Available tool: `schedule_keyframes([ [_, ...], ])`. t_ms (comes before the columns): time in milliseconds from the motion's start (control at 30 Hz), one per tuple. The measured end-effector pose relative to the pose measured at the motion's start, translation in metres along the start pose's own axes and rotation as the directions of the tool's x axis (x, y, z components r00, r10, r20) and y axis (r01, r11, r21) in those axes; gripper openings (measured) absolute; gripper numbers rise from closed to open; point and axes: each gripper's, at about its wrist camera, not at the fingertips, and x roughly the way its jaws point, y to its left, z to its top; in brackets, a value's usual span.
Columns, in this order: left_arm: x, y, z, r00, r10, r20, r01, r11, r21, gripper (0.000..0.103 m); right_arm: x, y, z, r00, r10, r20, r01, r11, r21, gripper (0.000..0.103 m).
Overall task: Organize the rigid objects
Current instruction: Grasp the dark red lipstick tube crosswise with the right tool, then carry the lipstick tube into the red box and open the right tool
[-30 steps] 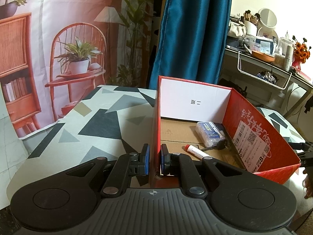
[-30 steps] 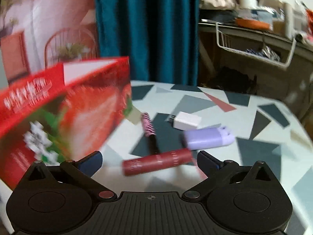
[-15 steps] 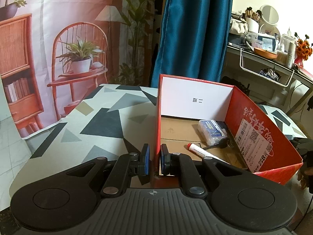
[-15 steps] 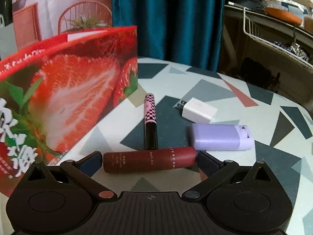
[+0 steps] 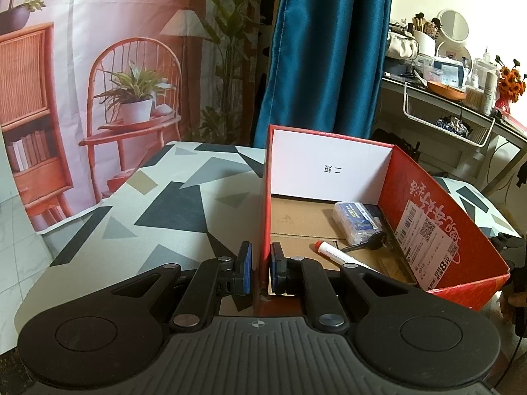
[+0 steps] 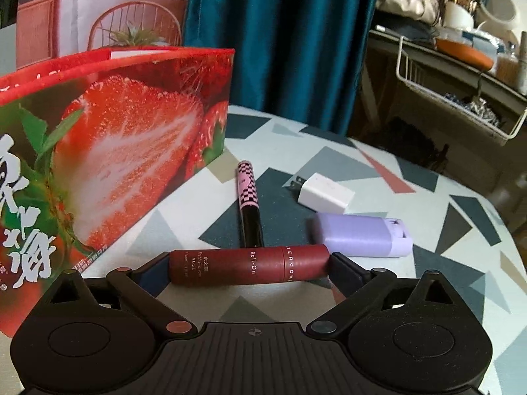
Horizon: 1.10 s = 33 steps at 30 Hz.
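Patterned tabletop (image 6: 428, 263) with a red strawberry box (image 5: 444, 217) holding a marker (image 5: 342, 256), key and clear case (image 5: 357, 222).
My left gripper (image 5: 261, 265) pinches the box's near wall; my right gripper (image 6: 248, 265) spans a maroon roll-on tube (image 6: 248, 265) end to end, beside the box.

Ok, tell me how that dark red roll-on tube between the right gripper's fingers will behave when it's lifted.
The dark red cylindrical roll-on tube looks rigid, so it should not bend. The right gripper spans it end to end, so the smooth round ends may slip or pivot. If released on the patterned table, its round body would probably roll.
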Motion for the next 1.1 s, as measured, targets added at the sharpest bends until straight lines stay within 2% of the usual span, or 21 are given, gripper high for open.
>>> schedule_keyframes([
  [133, 0.0, 0.001, 0.0, 1.0, -0.002, 0.002, 0.002, 1.0, -0.003, 0.013, -0.002, -0.005, 0.0, 1.0, 0.002, 0.014, -0.002, 1.0, 0.029, 0.097],
  [233, 0.0, 0.001, -0.001, 1.0, -0.002, 0.004, 0.002, 1.0, -0.004, 0.013, -0.002, -0.02, 0.0, 0.999, 0.051, 0.014, -0.052, 0.993, 0.106, 0.097],
  [367, 0.001, 0.002, -0.001, 1.0, -0.011, 0.004, 0.011, 1.0, -0.009, 0.013, -0.015, -0.032, -0.004, 0.996, 0.067, 0.057, -0.077, 0.977, 0.201, 0.097],
  [433, 0.001, 0.002, -0.001, 1.0, -0.015, 0.005, 0.015, 1.0, -0.006, 0.013, -0.025, -0.034, -0.004, 0.995, 0.064, 0.072, -0.079, 0.972, 0.22, 0.097],
  [567, 0.002, 0.002, -0.001, 1.0, -0.013, 0.005, 0.013, 1.0, -0.001, 0.013, -0.047, -0.035, 0.01, 0.985, 0.07, 0.156, -0.107, 0.964, 0.242, 0.097],
  [667, 0.002, 0.002, -0.001, 1.0, -0.015, 0.003, 0.015, 1.0, -0.003, 0.013, -0.063, -0.03, 0.036, 0.969, 0.087, 0.231, -0.136, 0.97, 0.201, 0.097],
  [800, 0.002, 0.002, -0.001, 1.0, -0.013, 0.004, 0.013, 1.0, -0.001, 0.013, -0.077, -0.015, 0.073, 0.939, 0.164, 0.302, -0.207, 0.972, 0.113, 0.097],
  [933, 0.002, 0.004, -0.001, 1.0, -0.021, 0.003, 0.021, 1.0, 0.003, 0.014, -0.074, 0.015, 0.101, 0.925, 0.247, 0.289, -0.253, 0.967, -0.016, 0.097],
  [1100, 0.002, 0.005, -0.001, 1.0, -0.029, -0.001, 0.029, 1.0, -0.003, 0.014, -0.056, 0.053, 0.116, 0.927, 0.308, 0.215, -0.287, 0.95, -0.123, 0.097],
])
